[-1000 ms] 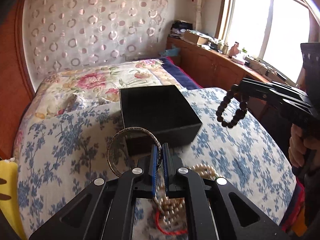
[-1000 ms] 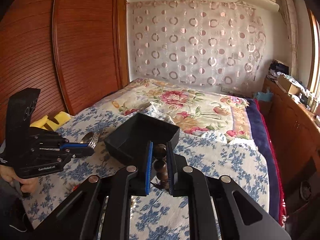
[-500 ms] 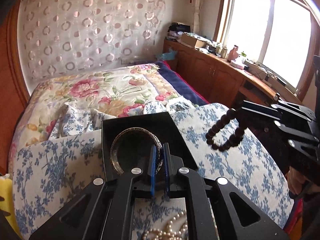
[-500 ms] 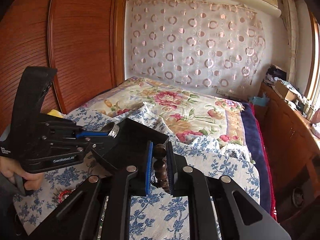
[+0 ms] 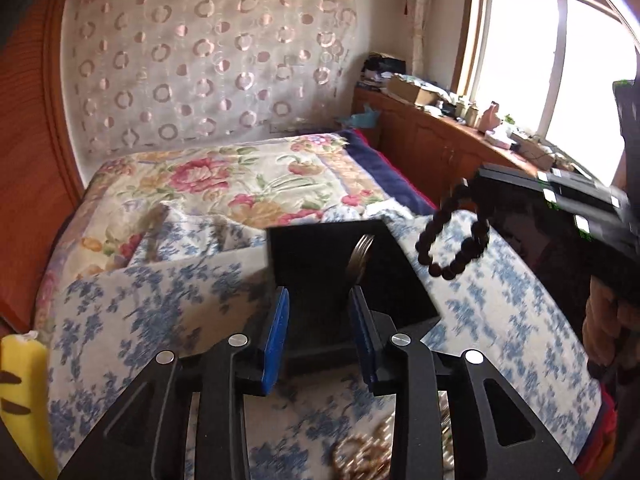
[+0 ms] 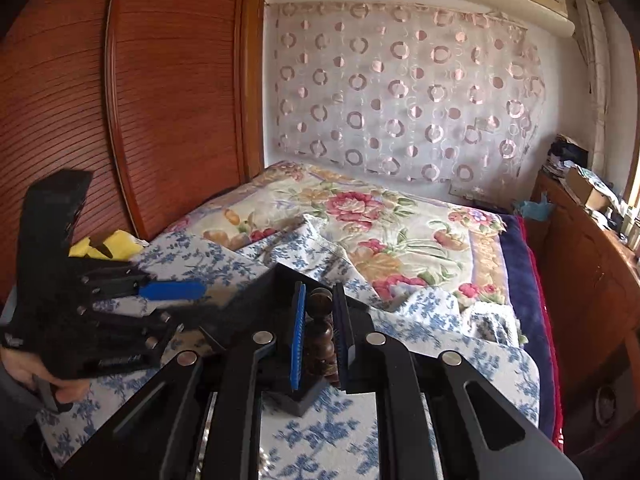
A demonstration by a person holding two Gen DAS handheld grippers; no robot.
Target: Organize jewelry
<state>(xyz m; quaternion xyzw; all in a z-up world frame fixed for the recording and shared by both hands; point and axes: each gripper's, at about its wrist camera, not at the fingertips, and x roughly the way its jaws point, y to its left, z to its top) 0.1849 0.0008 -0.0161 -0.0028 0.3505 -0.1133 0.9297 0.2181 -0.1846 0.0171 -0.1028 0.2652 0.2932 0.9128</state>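
Note:
A black open box (image 5: 320,256) sits on the blue-flowered cloth on the bed. My left gripper (image 5: 318,322) is open just above its near wall. A silver bangle (image 5: 360,258) is edge-on inside the box, free of my fingers. My right gripper (image 6: 320,334) is shut on a dark wooden bead bracelet (image 6: 320,330). In the left wrist view the bead bracelet (image 5: 454,240) hangs as a loop from the right gripper (image 5: 476,192), to the right of the box. In the right wrist view the box (image 6: 260,300) lies just ahead, and the left gripper (image 6: 188,300) reaches over it.
A heap of pearl and gold beads (image 5: 360,456) lies on the cloth below my left gripper. A yellow toy (image 5: 20,396) is at the left. A wooden headboard (image 6: 172,120) and a wooden cabinet (image 5: 440,148) flank the bed.
My left gripper has opened and let go of the silver bangle, which now stands on edge in the box. The right gripper has kept hold of the bead bracelet near the box.

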